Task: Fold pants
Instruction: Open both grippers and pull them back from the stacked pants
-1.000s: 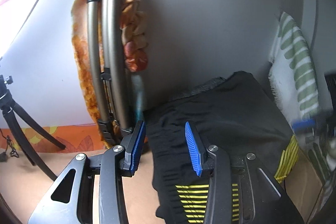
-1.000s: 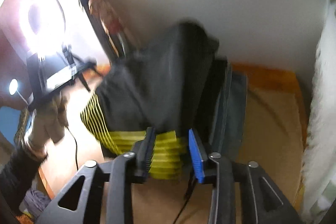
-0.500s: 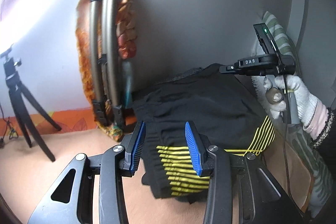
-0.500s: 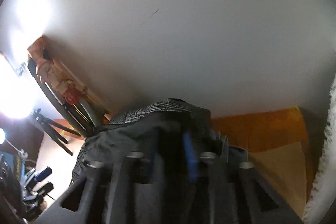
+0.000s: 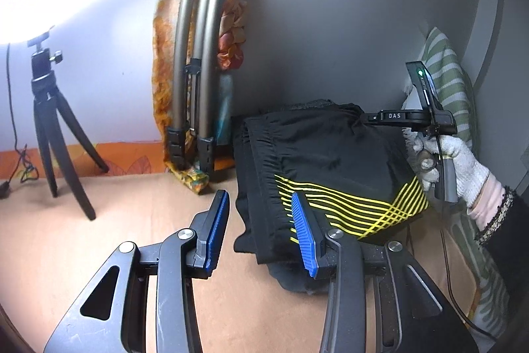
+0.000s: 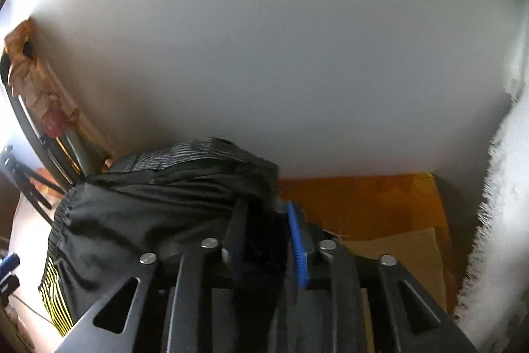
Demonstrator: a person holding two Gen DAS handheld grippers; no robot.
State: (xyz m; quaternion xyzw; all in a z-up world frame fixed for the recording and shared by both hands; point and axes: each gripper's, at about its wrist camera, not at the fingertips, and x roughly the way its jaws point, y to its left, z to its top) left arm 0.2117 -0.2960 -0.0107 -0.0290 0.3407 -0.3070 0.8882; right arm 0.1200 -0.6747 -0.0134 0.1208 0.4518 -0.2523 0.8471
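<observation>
Black pants (image 5: 317,154) with yellow stripes lie folded in a pile on the tan surface against the grey wall. My left gripper (image 5: 261,234) is open and empty, just in front of the pile's near left edge. My right gripper (image 6: 266,237) is at the pile's right side with black fabric (image 6: 148,220) between its jaws; it looks shut on the pants. It also shows in the left wrist view (image 5: 426,118), held by a white-gloved hand (image 5: 453,164).
A folded tripod (image 5: 195,62) draped in orange patterned cloth leans on the wall left of the pants. A small black tripod (image 5: 49,121) stands far left. A green-striped cloth (image 5: 449,71) is at the right. White fluffy fabric (image 6: 496,204) hangs on the right.
My left gripper has drawn back and left, so the whole pile is in view. My right gripper moved in onto the pile's right side and took hold of black fabric.
</observation>
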